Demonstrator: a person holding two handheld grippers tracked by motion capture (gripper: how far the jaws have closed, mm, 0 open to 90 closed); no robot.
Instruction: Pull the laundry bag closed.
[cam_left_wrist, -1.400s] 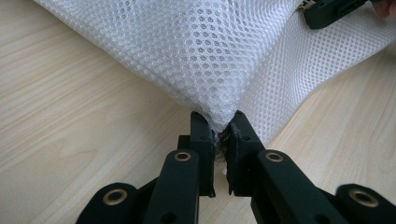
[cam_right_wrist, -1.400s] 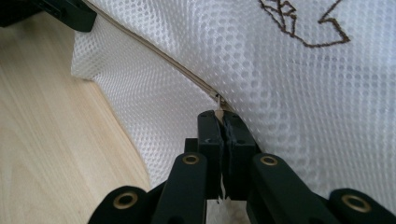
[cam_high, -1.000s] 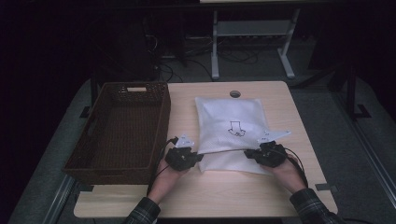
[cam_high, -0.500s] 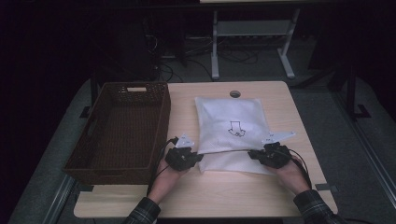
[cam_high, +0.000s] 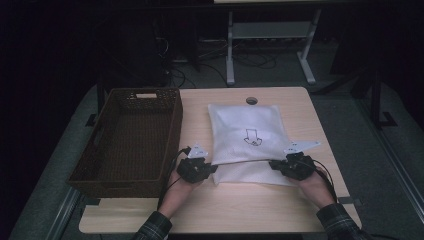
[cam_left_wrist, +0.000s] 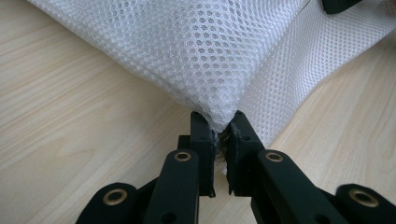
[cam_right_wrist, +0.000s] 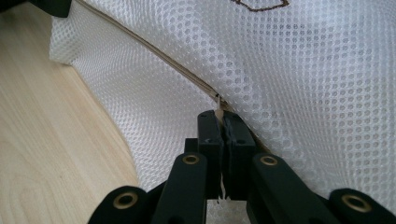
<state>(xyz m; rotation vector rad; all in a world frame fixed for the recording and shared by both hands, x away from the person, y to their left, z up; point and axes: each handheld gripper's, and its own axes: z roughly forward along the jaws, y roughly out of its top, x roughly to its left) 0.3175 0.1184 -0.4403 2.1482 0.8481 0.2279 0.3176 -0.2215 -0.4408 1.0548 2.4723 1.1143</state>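
At the near edge of the pale wooden table (cam_high: 235, 210), two hands come in from below, each holding a black two-jaw gripper. Their placement reads as deliberate: one tool at each near corner of the white mesh laundry bag with a small dark arrow print (cam_high: 247, 140), probably so the upper layer can be lifted evenly or folded away from the person.

From its own view, the left gripper (cam_left_wrist: 218, 140) has its jaws pinched on a gathered corner of the mesh, a slim gap between them filled with fabric. Across the bag, the right gripper (cam_right_wrist: 223, 135) is clamped tight on the beige seam edge (cam_right_wrist: 154, 51), jaws nearly touching.

Beyond both grippers the bag stretches flat toward the table's far side, its near edge raised slightly over a lower mesh layer. Left of the bag, near it, stands a dark brown woven rectangular basket (cam_high: 102, 135), which appears empty and may be the bag's destination.
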